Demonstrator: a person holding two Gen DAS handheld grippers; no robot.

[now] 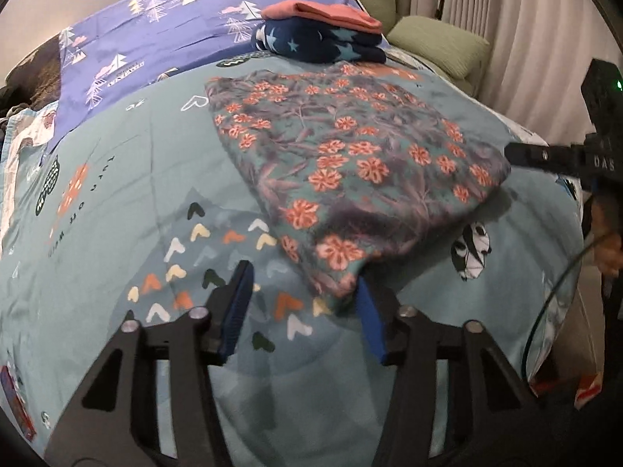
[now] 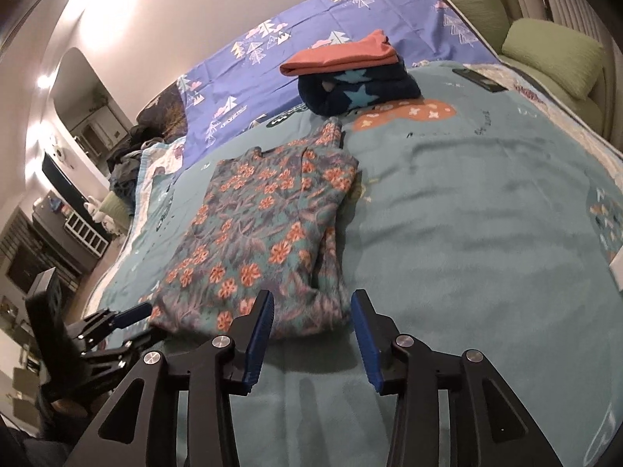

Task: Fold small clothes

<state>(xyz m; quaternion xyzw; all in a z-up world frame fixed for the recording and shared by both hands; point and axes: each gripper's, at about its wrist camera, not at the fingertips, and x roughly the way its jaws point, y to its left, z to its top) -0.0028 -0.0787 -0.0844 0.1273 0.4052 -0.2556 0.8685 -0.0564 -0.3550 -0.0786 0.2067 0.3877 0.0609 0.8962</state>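
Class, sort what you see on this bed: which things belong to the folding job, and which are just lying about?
Belonging to the job:
floral top
folded pile: coral garment on starry garment
left tongs
right tongs

Just lying about:
green cushions
dark flat object near the bed's far edge
heap of dark clothes at the bed's far left

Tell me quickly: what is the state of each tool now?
Left tool: open, holding nothing, at the floral garment's corner.
Right tool: open, holding nothing, at the garment's near edge.
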